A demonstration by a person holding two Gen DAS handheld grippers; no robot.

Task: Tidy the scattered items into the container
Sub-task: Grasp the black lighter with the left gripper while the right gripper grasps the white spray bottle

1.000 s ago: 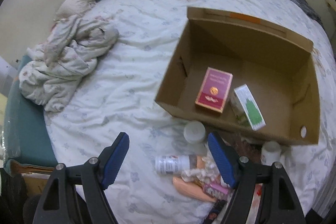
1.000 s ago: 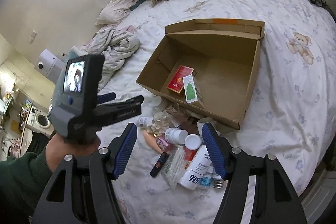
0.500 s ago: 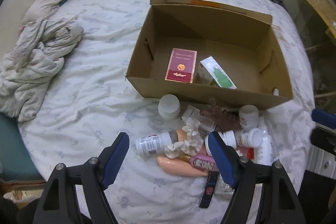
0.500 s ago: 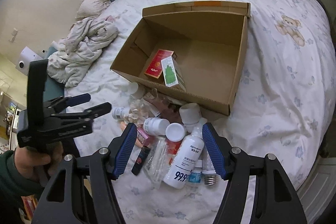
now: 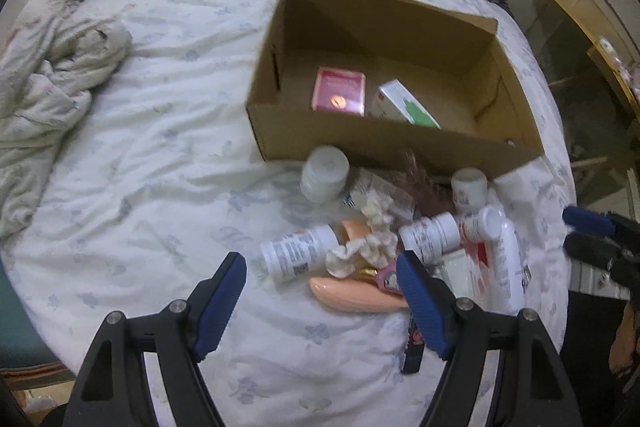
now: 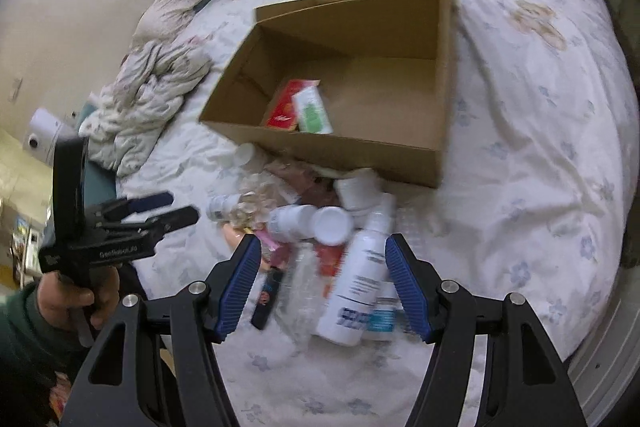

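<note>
Scattered items (image 5: 384, 239): lying heaped on the bed (image 5: 160, 155), just before the cardboard box (image 5: 384, 143).
Left gripper (image 5: 320, 301): hovering wide-jawed, gripping nothing.
Right gripper (image 6: 322, 285): gaping above a white bottle (image 6: 360, 287), clasping nothing.

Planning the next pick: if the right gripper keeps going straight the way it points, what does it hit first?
Most likely the big white spray bottle, which lies between the open right gripper fingers atop the pile; depth is hard to judge.
</note>
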